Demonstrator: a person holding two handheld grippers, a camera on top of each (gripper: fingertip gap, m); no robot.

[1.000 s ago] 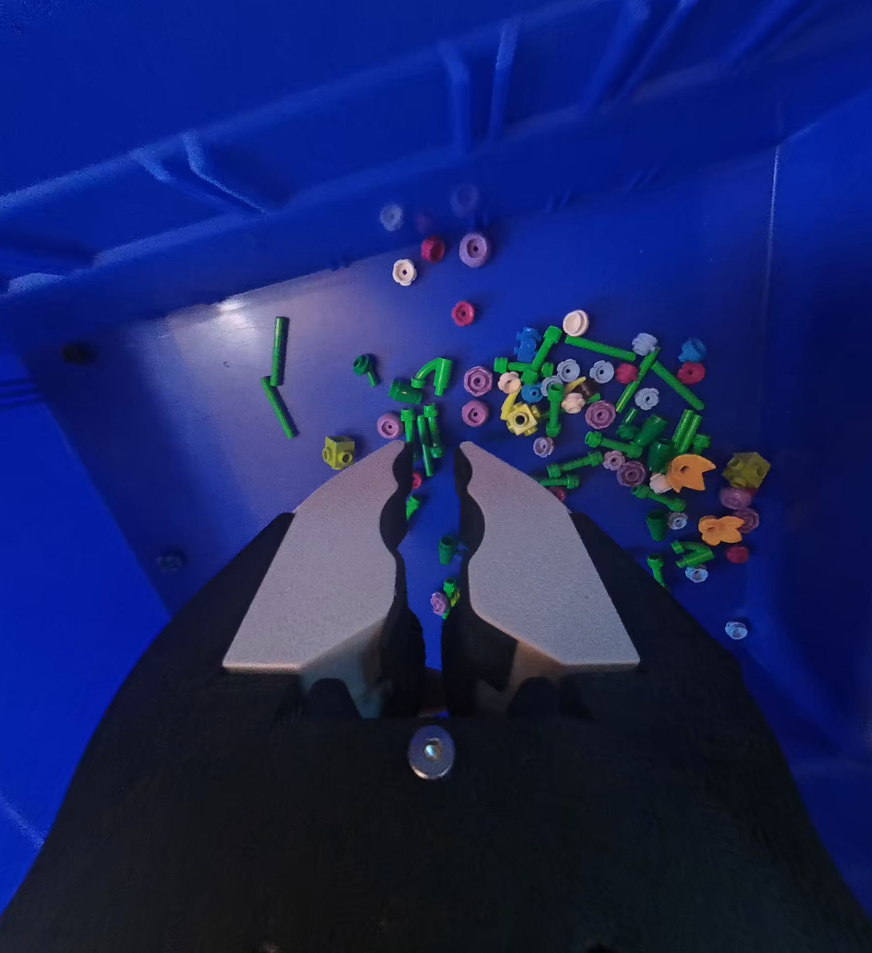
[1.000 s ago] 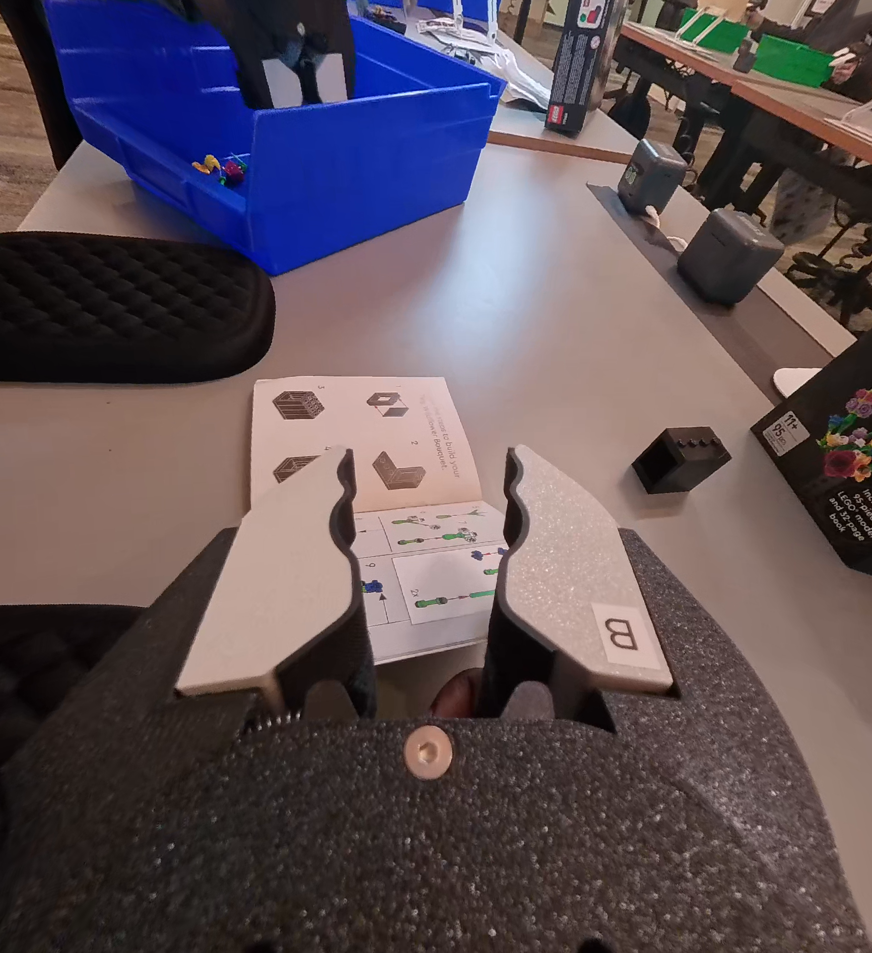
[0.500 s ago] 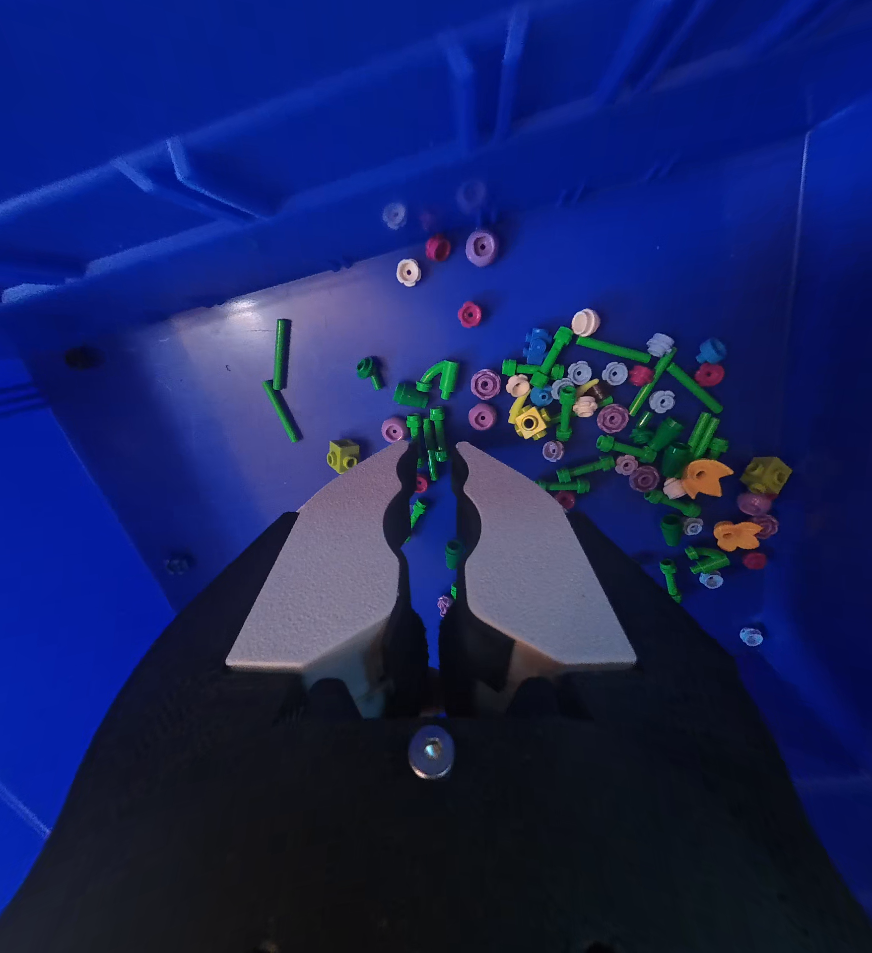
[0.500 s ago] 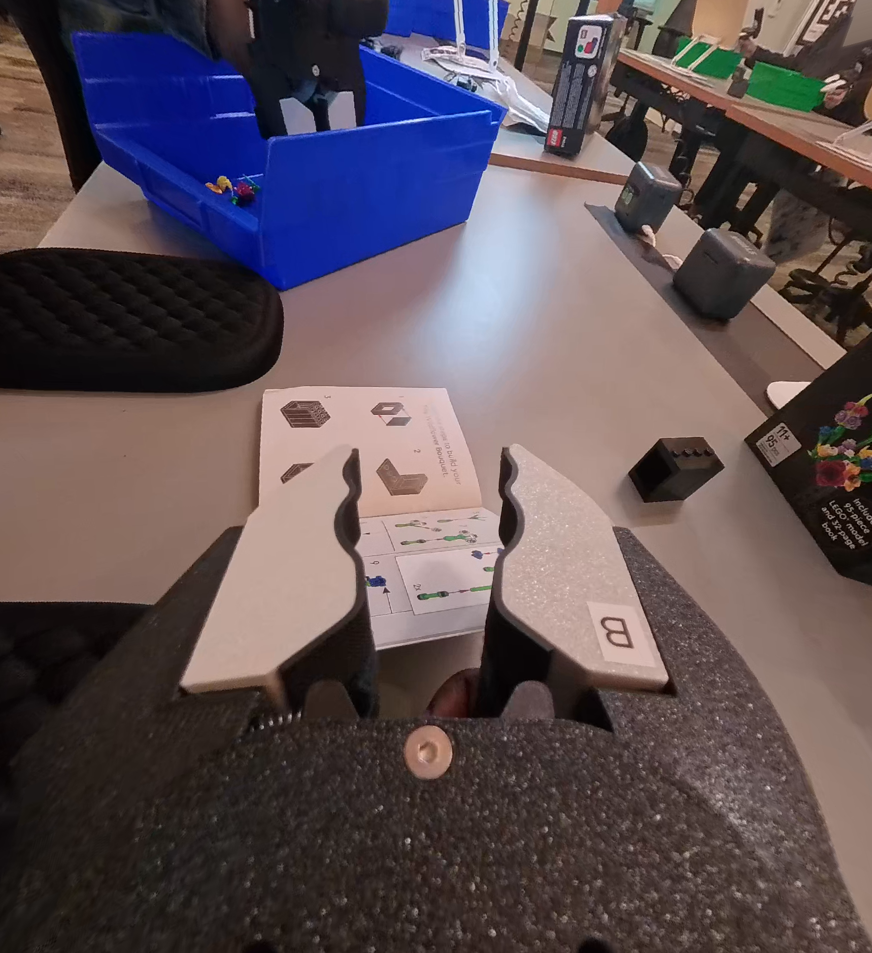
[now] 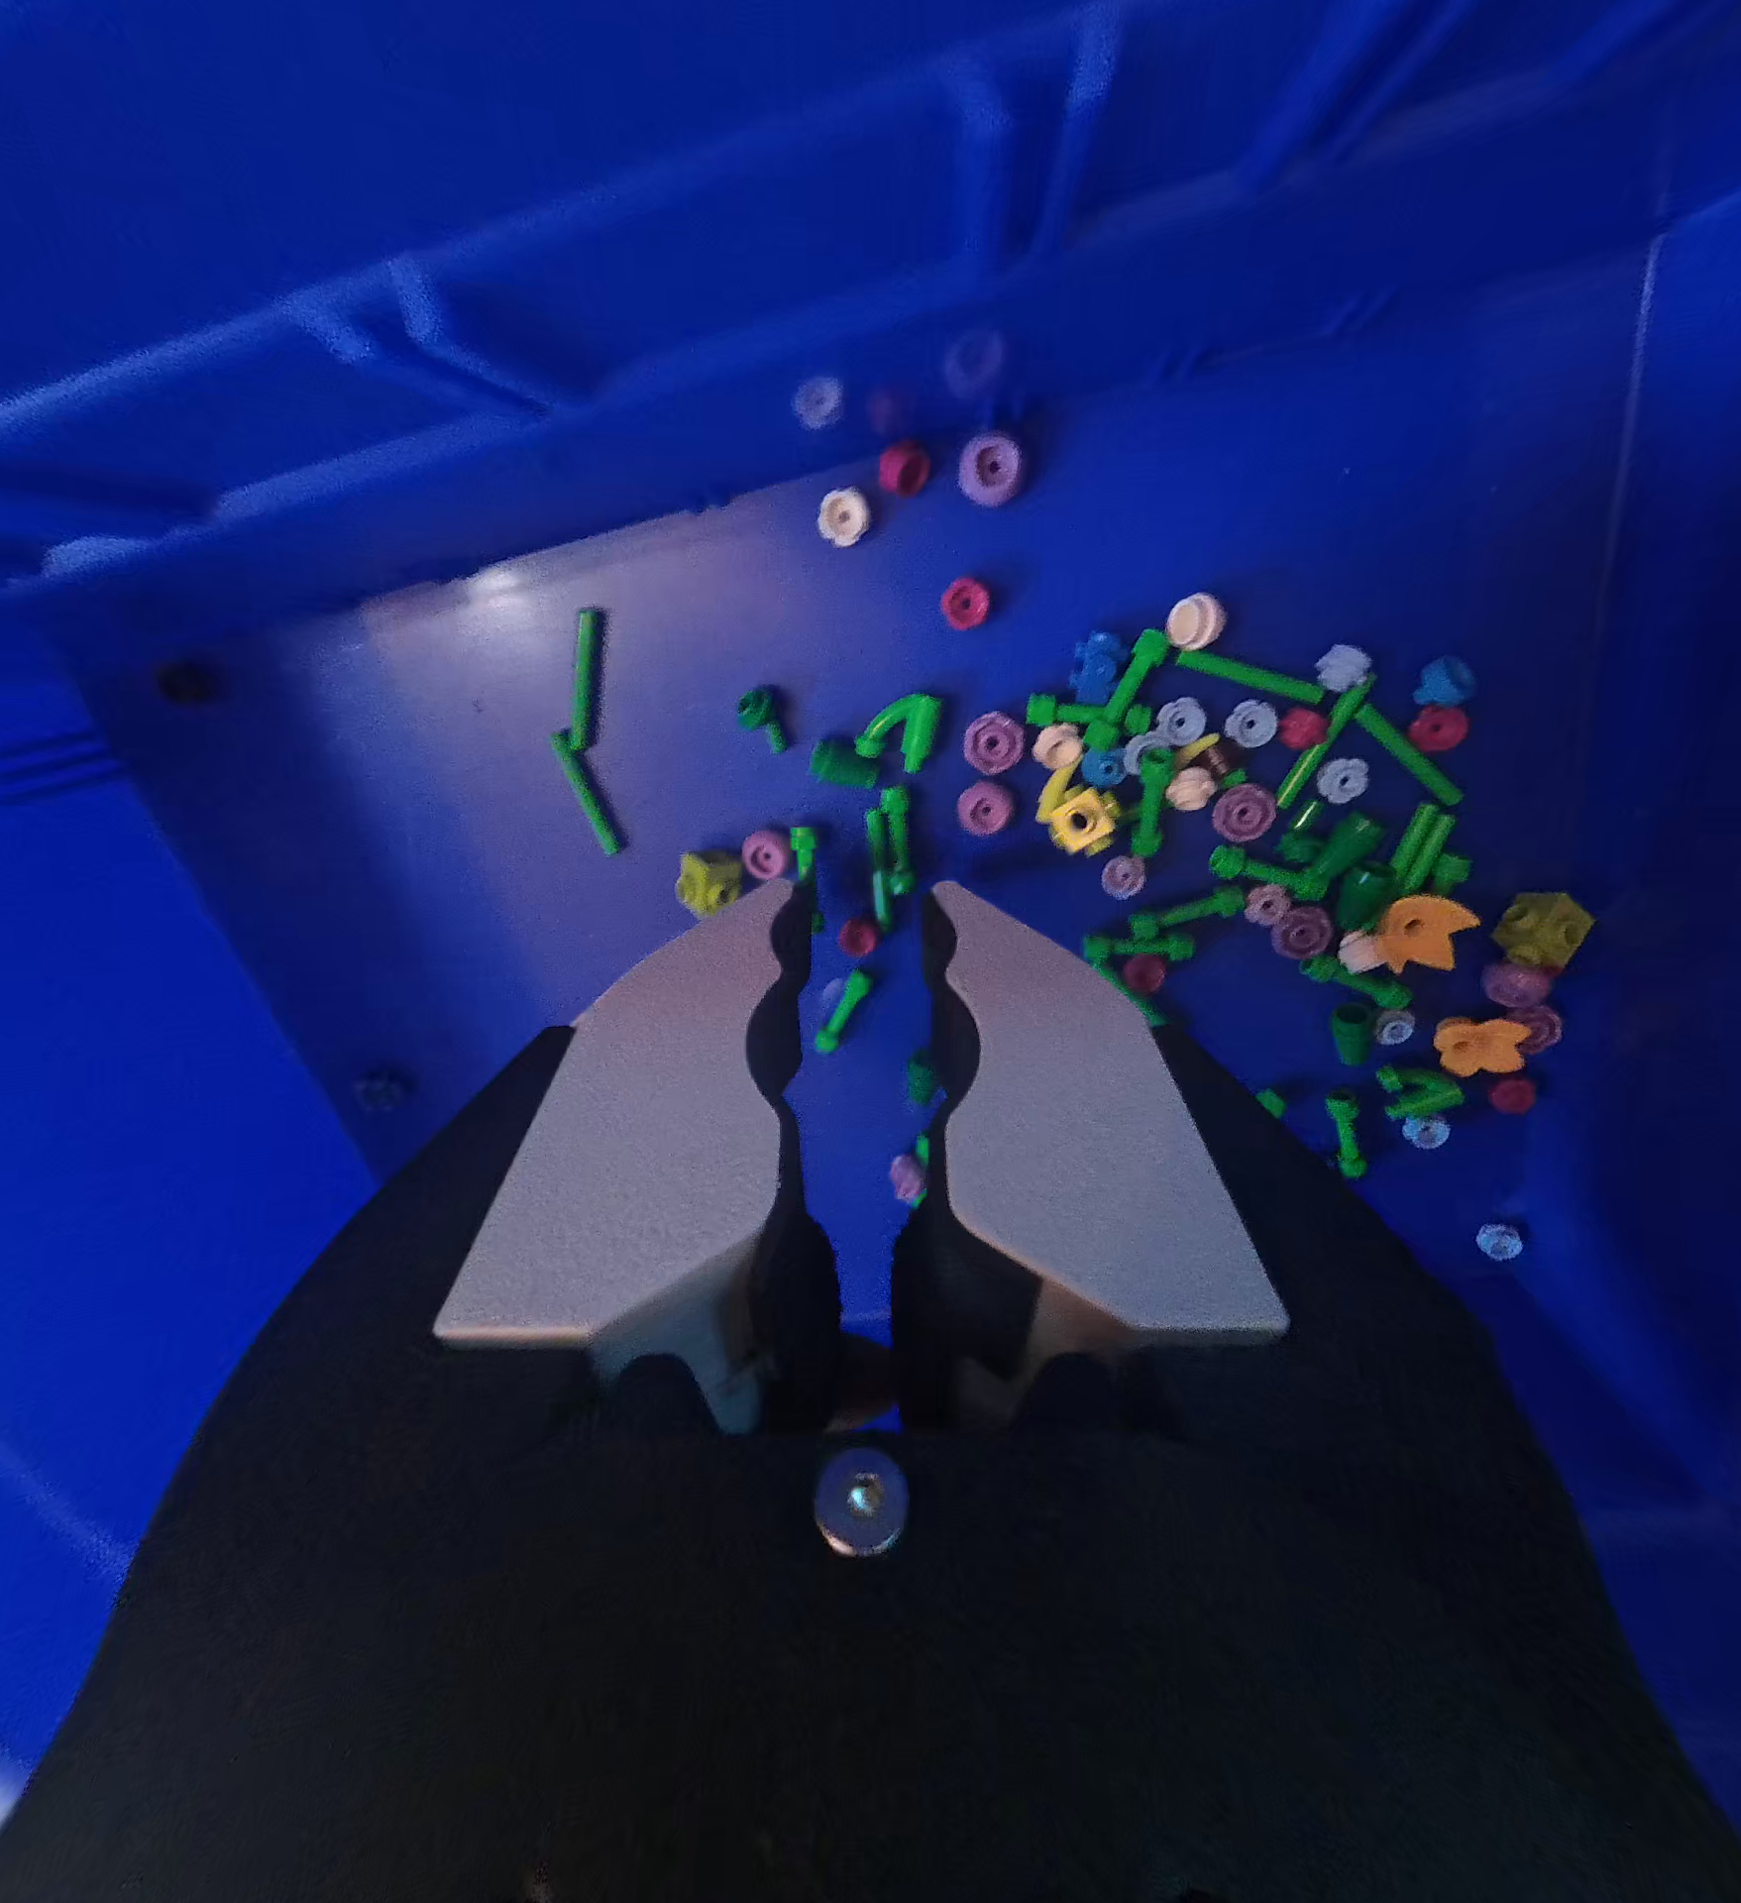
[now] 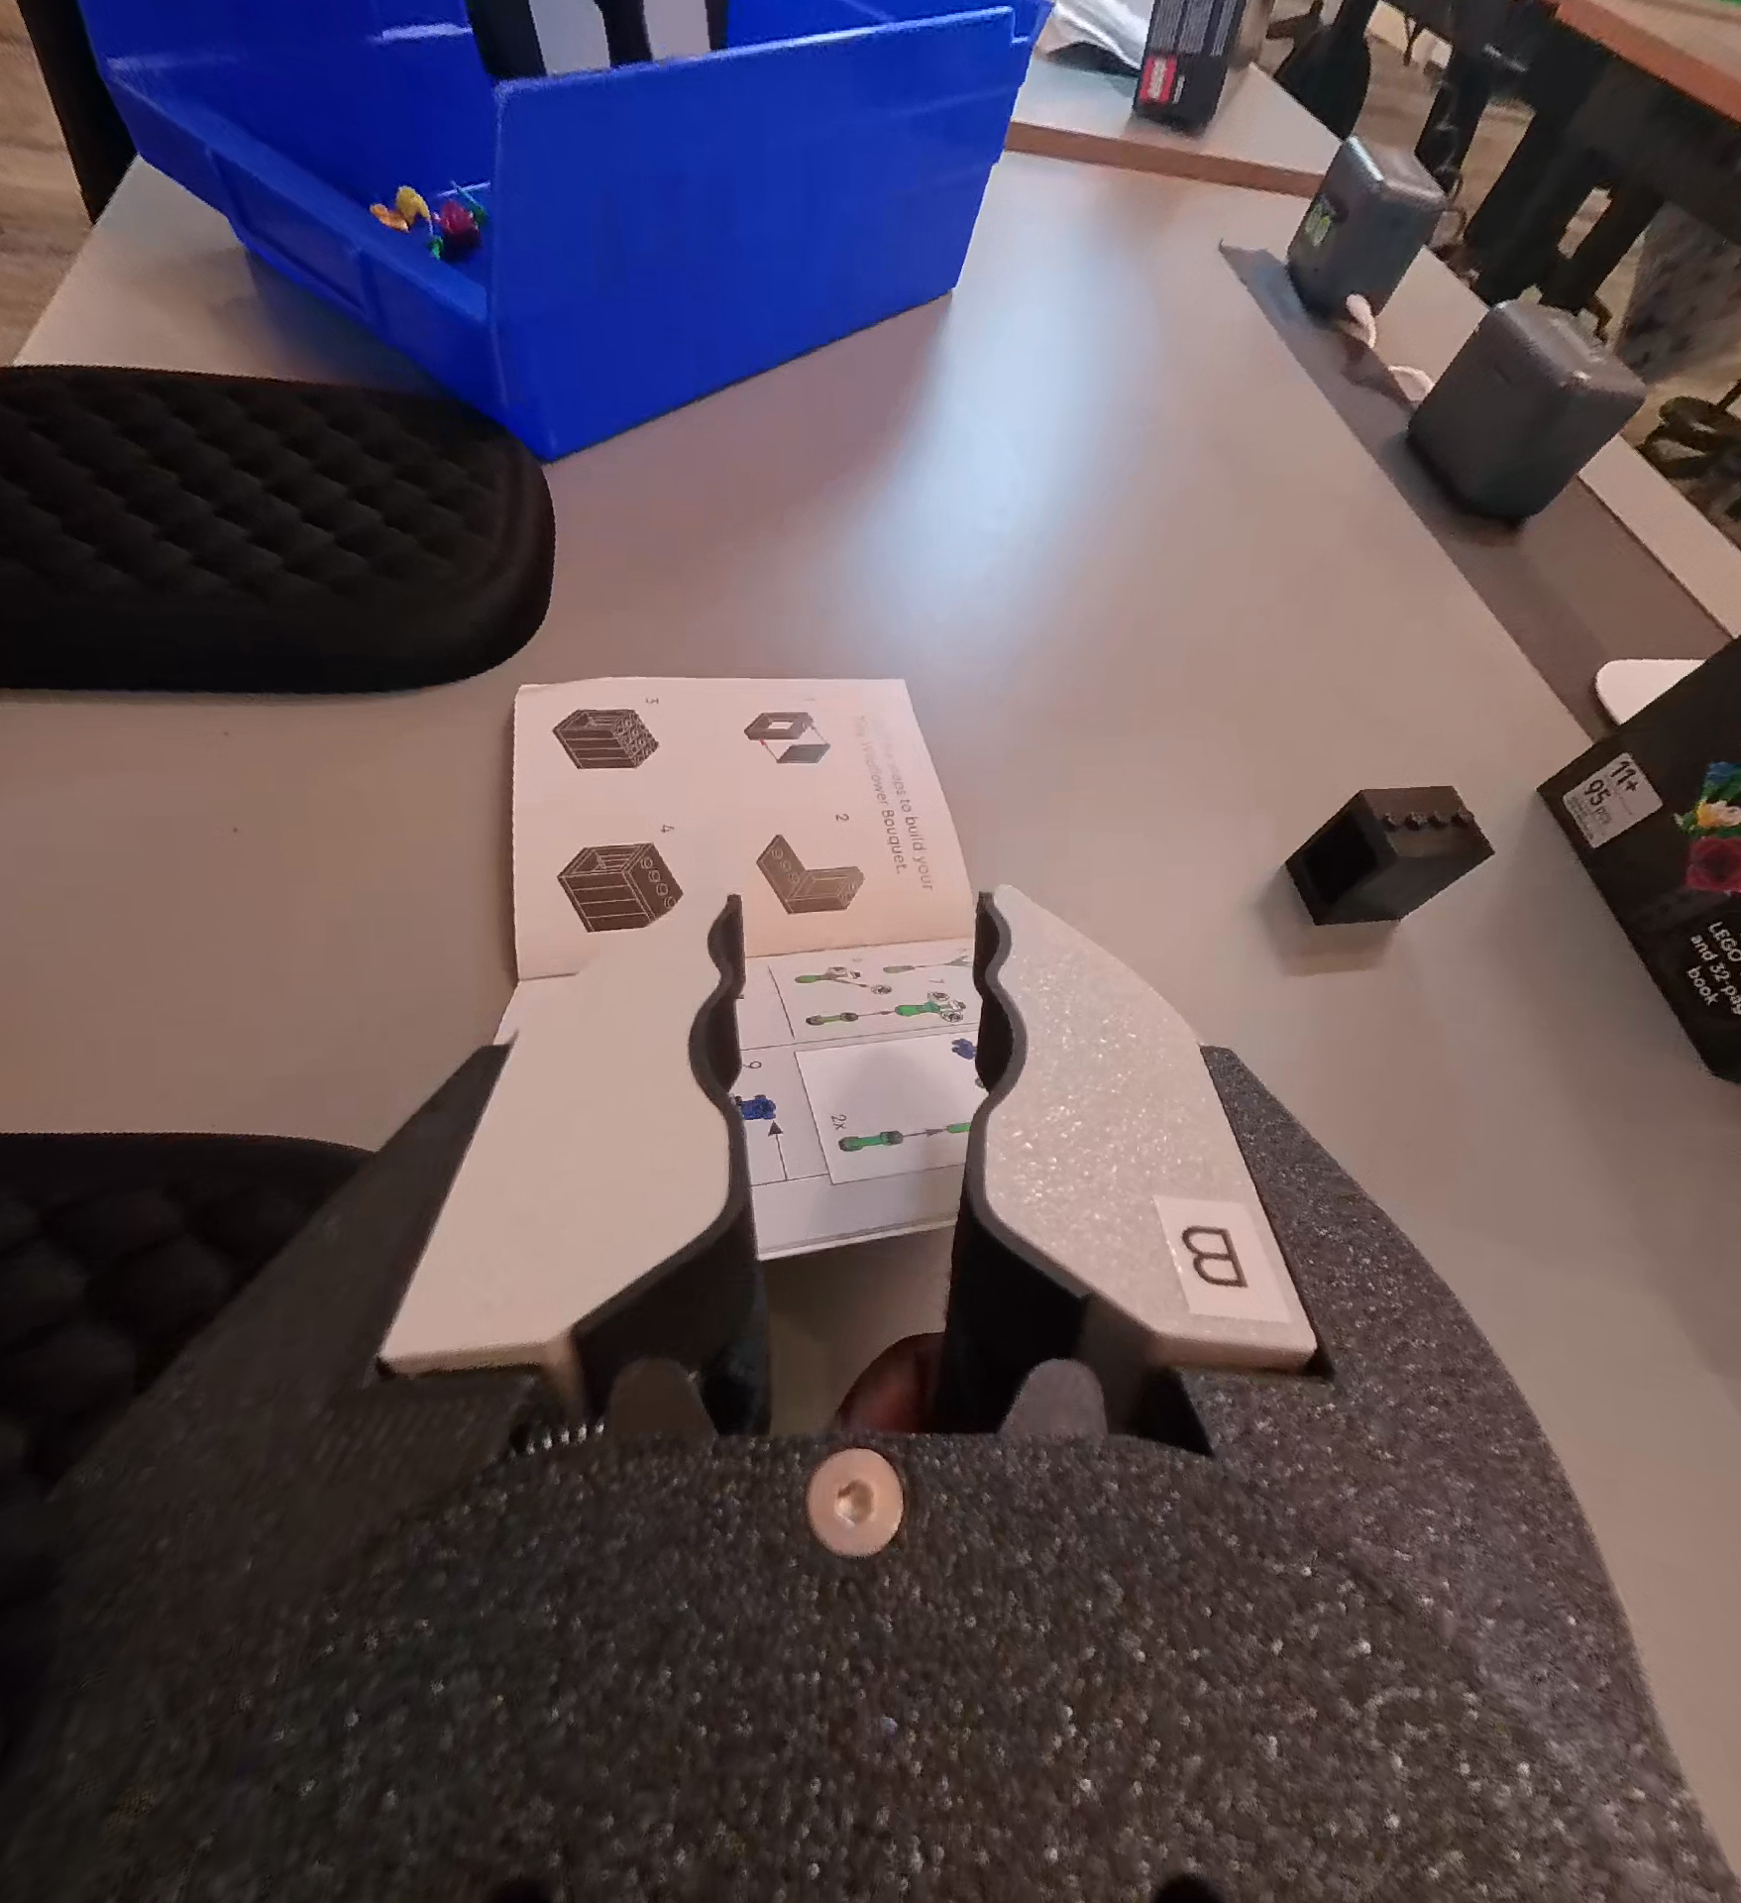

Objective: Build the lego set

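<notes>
Inside the blue bin (image 5: 228, 1030), your left hand-held gripper (image 5: 858, 901) hangs just above the scattered lego pieces (image 5: 1257, 824), its jaws parted by a narrow gap and holding nothing. Over the last second that gap has widened slightly and the gripper has eased back a little from the bin floor, so more pieces show ahead of its tips. A short green stem piece (image 5: 842, 1011) and a dark red round stud (image 5: 856, 935) lie in line between the jaws; which one you mean to take cannot be told. This reads as lining up a pick, with no piece yet lifted.

On the tabletop (image 6: 1051, 494), your right hand-held gripper (image 6: 856, 906) waits with its jaws wide apart and empty over the open instruction booklet (image 6: 722, 803), having drifted slightly closer to the page. A small black built box (image 6: 1386, 865) stands well to the right, near the set's dark carton (image 6: 1731, 886). The build looks early: the flower parts still lie loose in the bin.
</notes>
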